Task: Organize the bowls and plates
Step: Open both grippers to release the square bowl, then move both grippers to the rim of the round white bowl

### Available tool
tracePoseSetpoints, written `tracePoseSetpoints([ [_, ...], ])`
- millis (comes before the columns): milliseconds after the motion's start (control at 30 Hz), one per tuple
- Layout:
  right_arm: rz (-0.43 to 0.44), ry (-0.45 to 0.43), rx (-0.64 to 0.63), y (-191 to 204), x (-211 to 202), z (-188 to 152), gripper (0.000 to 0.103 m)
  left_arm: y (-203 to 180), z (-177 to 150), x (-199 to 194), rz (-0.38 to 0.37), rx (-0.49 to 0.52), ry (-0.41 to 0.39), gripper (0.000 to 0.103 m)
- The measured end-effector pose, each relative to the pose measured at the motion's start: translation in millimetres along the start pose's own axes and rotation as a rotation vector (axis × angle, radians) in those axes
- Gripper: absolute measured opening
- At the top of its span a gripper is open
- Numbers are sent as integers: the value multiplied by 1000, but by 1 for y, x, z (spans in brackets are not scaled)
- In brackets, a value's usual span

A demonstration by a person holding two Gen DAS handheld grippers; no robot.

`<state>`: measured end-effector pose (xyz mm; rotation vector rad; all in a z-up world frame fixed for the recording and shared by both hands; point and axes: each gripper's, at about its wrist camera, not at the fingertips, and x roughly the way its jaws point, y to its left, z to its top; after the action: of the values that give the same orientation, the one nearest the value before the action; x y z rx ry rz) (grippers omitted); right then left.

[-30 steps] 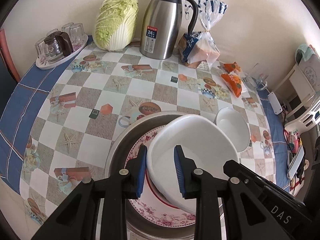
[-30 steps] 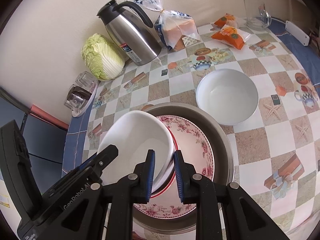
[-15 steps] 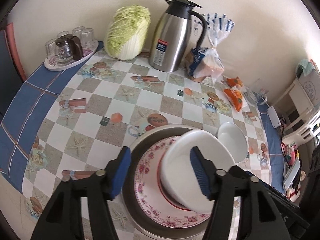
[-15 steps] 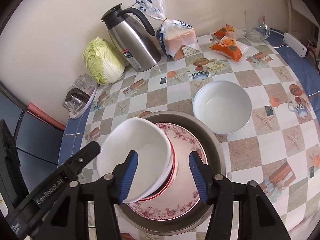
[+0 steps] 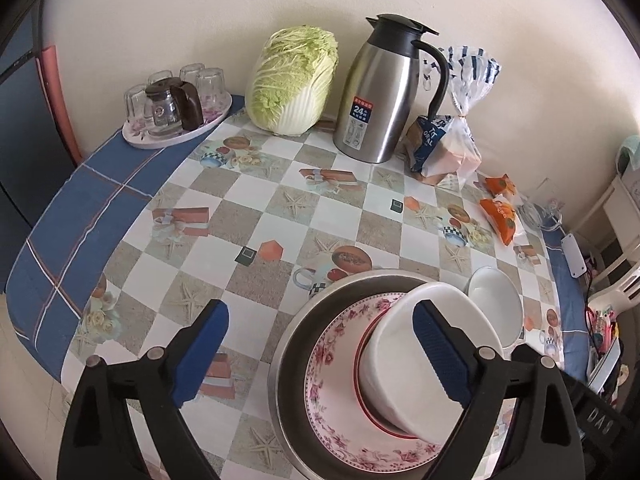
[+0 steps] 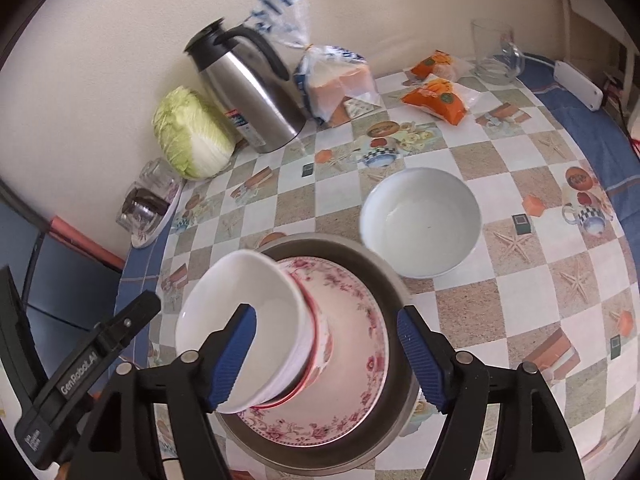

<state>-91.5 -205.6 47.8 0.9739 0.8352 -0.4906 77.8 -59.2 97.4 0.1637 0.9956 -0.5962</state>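
A white bowl (image 5: 400,380) rests, somewhat tilted, in a red-rimmed floral bowl (image 6: 320,344). Under them are a floral plate (image 5: 336,384) and a steel basin (image 5: 352,282). My left gripper (image 5: 320,354) is at the bowl's left side. Its jaws are opening, and its pads do not press on the bowl. My right gripper (image 6: 326,356) straddles the near rim of the white bowl (image 6: 248,320). Its jaws are also opening, with the rim loose between the pads. A second white bowl (image 6: 420,224) stands empty on the table beside the basin.
Along the wall stand a cabbage (image 5: 292,80), a steel thermos jug (image 5: 384,92), bagged bread (image 5: 444,148) and a tray of glasses (image 5: 176,116). Orange snack packets (image 6: 436,96), a glass mug (image 6: 492,52) and a white power strip (image 6: 576,84) lie at the right.
Both grippers were shut on the white bowl's rim and have let go, their jaws spreading wide. The bowl has settled onto the stack. The left gripper drew back and up a little.
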Motion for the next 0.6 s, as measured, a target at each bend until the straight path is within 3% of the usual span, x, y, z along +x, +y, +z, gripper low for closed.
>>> tracePoseSetpoints([
  [333,-48,-41,149,-68,-7,19,83,-27,8,-5,20,42,-20,94],
  [500,-84,-27,217,-108,2,24,84,-58,22,-8,51,172,-19,94],
  [600,-99,-21,261,-128,10,27,84,-78,33,-8,22,223,2,94],
])
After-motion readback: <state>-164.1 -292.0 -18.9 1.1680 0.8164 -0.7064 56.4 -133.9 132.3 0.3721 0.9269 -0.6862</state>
